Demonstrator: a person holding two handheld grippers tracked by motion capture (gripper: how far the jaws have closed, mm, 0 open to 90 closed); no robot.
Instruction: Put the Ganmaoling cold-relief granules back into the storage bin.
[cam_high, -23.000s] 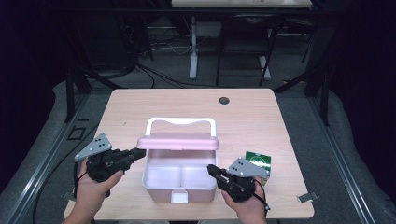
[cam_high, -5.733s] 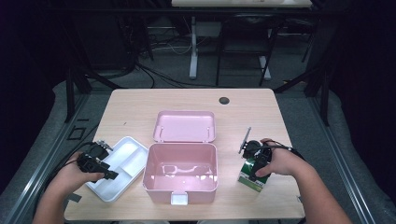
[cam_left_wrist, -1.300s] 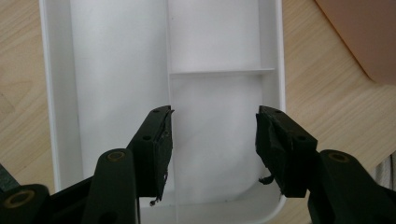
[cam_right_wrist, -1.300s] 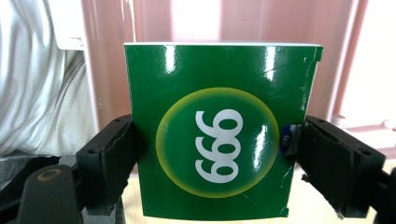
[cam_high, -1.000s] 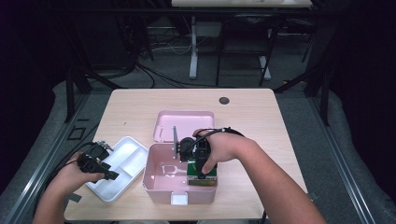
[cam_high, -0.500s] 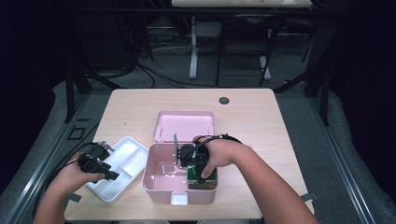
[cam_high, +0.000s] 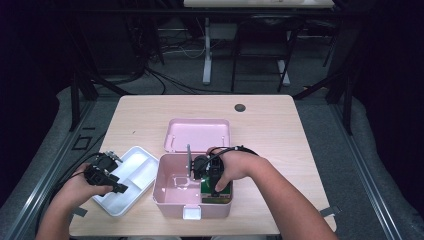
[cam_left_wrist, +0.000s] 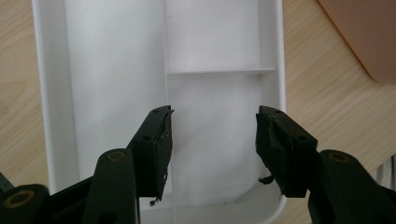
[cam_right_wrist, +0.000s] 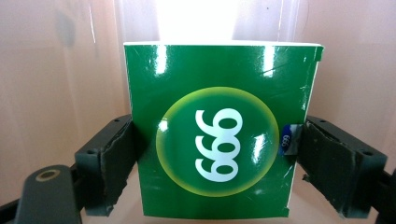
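A green box (cam_right_wrist: 219, 140) marked 999 stands between the jaws of my right gripper (cam_right_wrist: 212, 161), which is shut on its two sides. In the high view that right gripper (cam_high: 212, 182) reaches down into the right half of the open pink box (cam_high: 170, 192), and the green box (cam_high: 220, 194) shows low against the pink front wall. The pink inner walls (cam_right_wrist: 56, 70) rise close around the green box. My left gripper (cam_left_wrist: 212, 144) is open above a white divided tray (cam_left_wrist: 116, 70), with nothing between its jaws. That left gripper (cam_high: 116, 185) hovers over the tray (cam_high: 132, 165) to the left of the pink box.
The pink lid (cam_high: 197, 135) lies flat on the wooden table (cam_high: 280, 130) just behind the box. A small black round cap (cam_high: 240, 107) sits near the table's far edge. A corner of the pink box (cam_left_wrist: 364, 37) shows at the upper right of the left gripper view.
My right gripper has carried the green box from the table's right side into the pink box and lowered it toward the front right. The left gripper has stayed over the tray.
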